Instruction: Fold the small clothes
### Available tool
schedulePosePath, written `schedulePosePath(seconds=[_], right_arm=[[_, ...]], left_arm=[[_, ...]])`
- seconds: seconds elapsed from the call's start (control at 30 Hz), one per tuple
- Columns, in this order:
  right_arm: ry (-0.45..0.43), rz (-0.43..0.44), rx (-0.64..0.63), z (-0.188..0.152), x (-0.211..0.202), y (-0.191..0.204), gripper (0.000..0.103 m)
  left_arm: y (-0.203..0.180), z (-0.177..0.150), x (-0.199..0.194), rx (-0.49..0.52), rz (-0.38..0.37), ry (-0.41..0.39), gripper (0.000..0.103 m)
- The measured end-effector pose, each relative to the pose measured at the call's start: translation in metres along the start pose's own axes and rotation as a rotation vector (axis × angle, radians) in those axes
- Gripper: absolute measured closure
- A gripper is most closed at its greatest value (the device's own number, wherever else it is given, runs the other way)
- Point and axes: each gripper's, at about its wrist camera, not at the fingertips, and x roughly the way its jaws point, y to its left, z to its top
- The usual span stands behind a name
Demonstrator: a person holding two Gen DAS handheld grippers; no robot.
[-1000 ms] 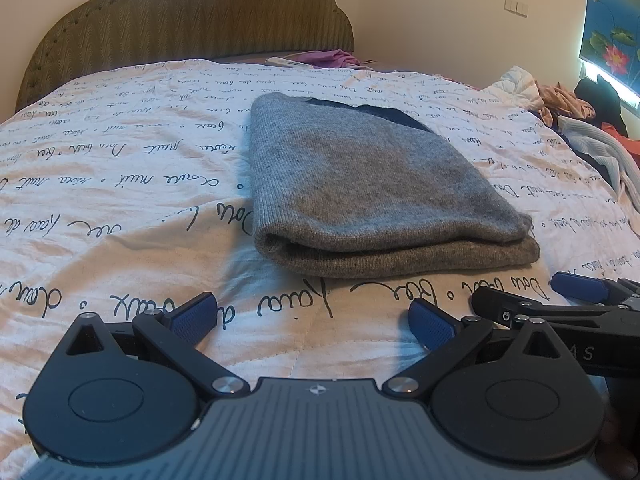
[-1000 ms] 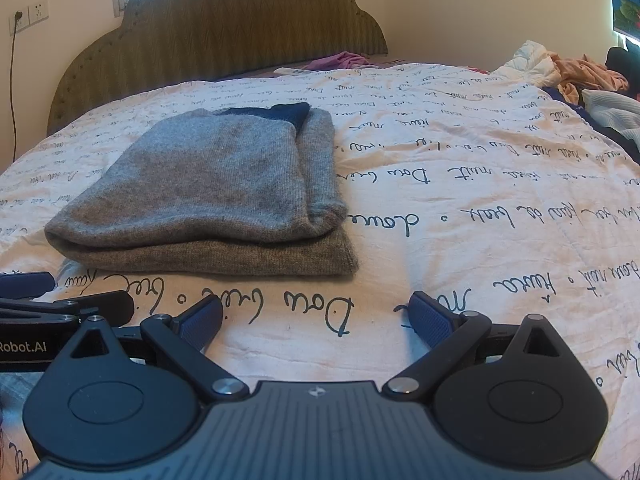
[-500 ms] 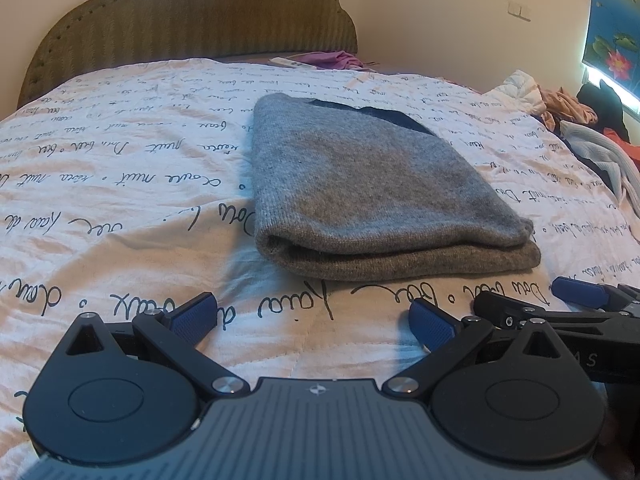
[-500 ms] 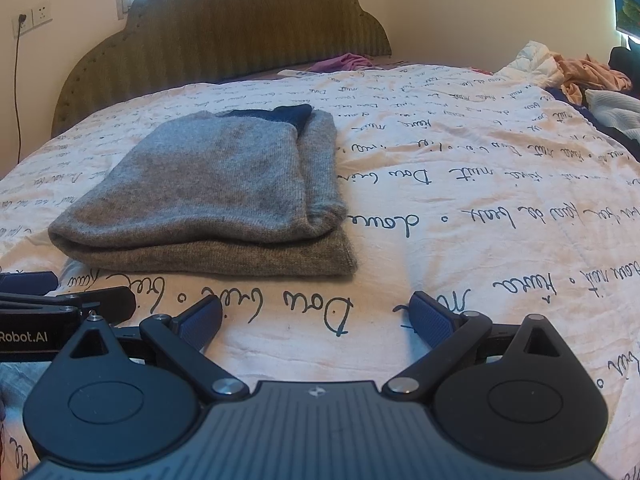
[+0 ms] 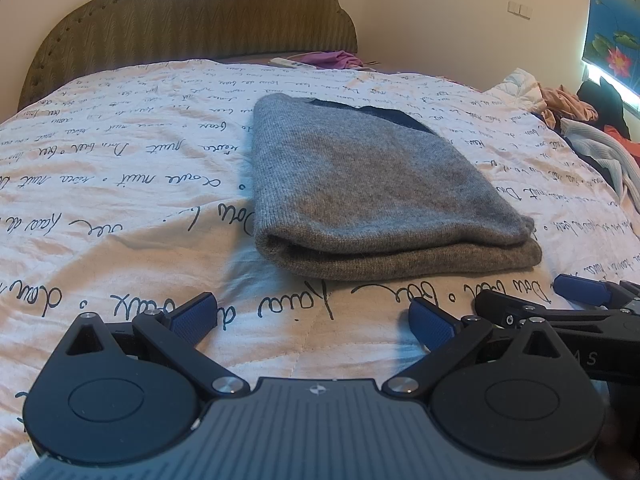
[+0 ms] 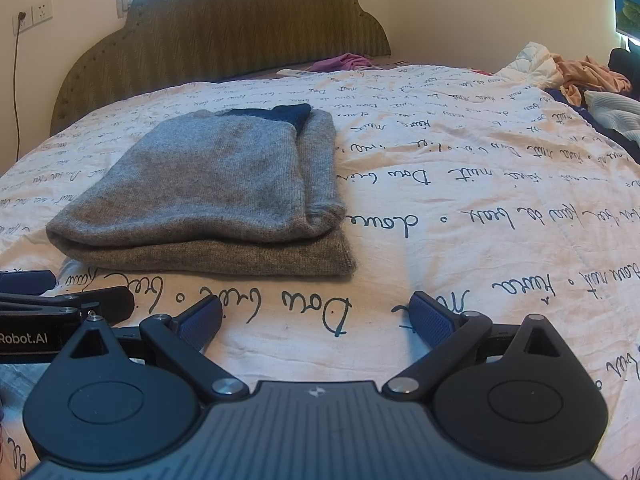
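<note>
A grey knitted garment [image 5: 372,196] lies folded into a neat rectangle on the bed, with a dark blue part showing at its far end [image 6: 280,114]. My left gripper [image 5: 314,320] stands open just short of the garment's near edge, with only the quilt between its blue pads. My right gripper [image 6: 316,318] is open too, close to the garment's [image 6: 224,192] near right corner and apart from it. Each gripper shows at the edge of the other's view: the right one [image 5: 560,300] and the left one [image 6: 60,296].
The white quilt [image 5: 120,208] printed with dark script covers the bed. A green padded headboard [image 6: 224,36] stands behind. A purple cloth [image 6: 344,62] lies near the headboard. A heap of loose clothes [image 5: 588,136] sits at the right edge of the bed.
Both grippers have drifted slightly, with the view tilting a little; the folded garment has not moved and the jaws remain as wide as before.
</note>
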Motion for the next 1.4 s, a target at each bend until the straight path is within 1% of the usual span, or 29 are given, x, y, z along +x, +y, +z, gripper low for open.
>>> schedulePosePath(seconds=[1.13, 1.23, 1.27, 1.33, 1.4], right_arm=[[-0.001, -0.004, 0.002, 0.0, -0.001, 0.0, 0.002], [0.019, -0.009, -0.024, 0.002, -0.003, 0.003, 0.002], [0.033, -0.02, -0.048, 0.004, -0.004, 0.006, 0.002], [0.054, -0.052, -0.087, 0.01, -0.012, 0.011, 0.001], [0.058, -0.045, -0.083, 0.018, -0.021, 0.011, 0.001]], left_arm=[[-0.001, -0.002, -0.001, -0.001, 0.001, -0.003, 0.0], [-0.003, 0.0, -0.002, 0.014, 0.011, 0.002, 0.0], [-0.005, 0.002, -0.004, 0.025, 0.025, 0.006, 0.0], [-0.01, 0.007, -0.012, 0.055, 0.054, 0.004, 0.004], [-0.01, 0.015, -0.029, 0.049, 0.05, -0.034, 0.003]])
